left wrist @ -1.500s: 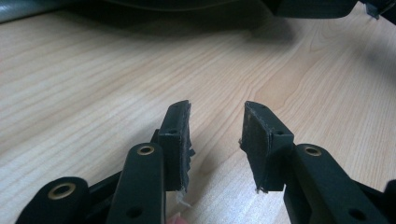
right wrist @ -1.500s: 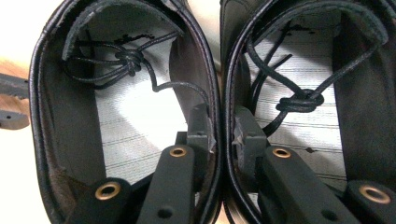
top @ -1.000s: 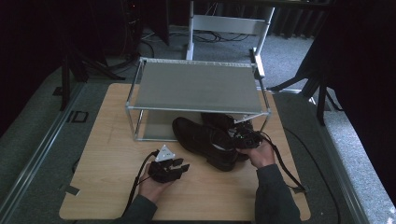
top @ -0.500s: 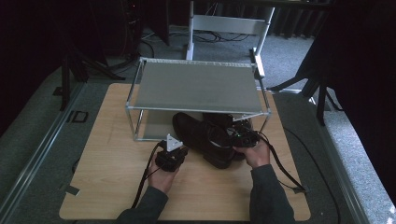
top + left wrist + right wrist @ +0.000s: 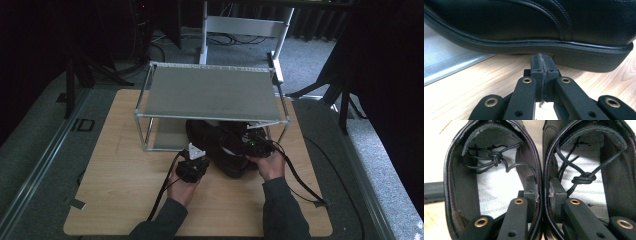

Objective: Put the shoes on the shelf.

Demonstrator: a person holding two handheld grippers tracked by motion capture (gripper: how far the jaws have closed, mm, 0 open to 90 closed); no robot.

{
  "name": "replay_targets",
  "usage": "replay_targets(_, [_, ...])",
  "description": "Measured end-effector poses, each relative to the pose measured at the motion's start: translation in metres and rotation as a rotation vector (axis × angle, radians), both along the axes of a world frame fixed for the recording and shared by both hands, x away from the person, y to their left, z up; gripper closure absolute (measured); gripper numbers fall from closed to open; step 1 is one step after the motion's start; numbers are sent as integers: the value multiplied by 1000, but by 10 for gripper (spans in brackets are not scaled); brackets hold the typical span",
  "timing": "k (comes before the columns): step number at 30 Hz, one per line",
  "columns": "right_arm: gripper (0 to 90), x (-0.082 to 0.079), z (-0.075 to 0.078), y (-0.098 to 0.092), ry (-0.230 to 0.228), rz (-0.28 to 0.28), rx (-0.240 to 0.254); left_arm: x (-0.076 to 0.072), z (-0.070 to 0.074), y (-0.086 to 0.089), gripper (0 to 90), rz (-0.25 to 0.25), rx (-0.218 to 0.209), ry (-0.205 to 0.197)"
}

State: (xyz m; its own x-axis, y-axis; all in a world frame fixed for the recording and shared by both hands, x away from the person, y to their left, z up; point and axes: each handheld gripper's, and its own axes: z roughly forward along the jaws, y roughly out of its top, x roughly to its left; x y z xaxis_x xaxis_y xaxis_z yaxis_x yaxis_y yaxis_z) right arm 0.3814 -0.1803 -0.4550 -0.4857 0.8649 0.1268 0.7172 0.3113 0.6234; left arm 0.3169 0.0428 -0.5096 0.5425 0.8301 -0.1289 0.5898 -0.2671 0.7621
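Note:
A pair of black leather lace-up shoes (image 5: 220, 145) lies side by side on the wooden table (image 5: 120, 200), toes under the metal rack (image 5: 210, 92). My right gripper (image 5: 541, 187) is shut on the two touching inner walls, one jaw inside the left shoe (image 5: 456, 170) and one inside the right shoe (image 5: 616, 170). In the high view the right gripper (image 5: 252, 145) sits over the shoe openings. My left gripper (image 5: 196, 155) is shut and holds nothing. Its tips (image 5: 541, 60) rest at the sole edge of the near shoe (image 5: 524, 22), by the instep.
The rack's grey lower shelf (image 5: 444, 65) lies just left of the near shoe. Thin rack legs (image 5: 146, 135) stand at the corners. Cables trail from both grippers toward the table's front edge. A white stand (image 5: 245, 25) rises behind the table.
My left gripper has moved forward and right across the table, up to the side of the near shoe. The right gripper and the shoes have stayed nearly in place.

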Motion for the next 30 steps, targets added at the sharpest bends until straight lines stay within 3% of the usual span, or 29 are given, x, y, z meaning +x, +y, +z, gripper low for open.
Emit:
replay_targets(5, [796,-1,-2,5,-6,-14,16,6,-1,-6,898,-4,4,2])
replay_targets(7, [796,-1,-3,7,-15,-20,-3,10,-3,-8,898,-3,25,7])
replay_targets(12, [795,-3,-3,17,-56,-31,-52,23,-7,-8,900,30,20,22])
replay_targets(18, [795,0,-7,21,-55,-56,-26,36,-8,-10,900,50,57,-2])
replay_targets(30, [795,13,-16,24,-131,-189,-26,67,-15,-28,900,107,125,-75])
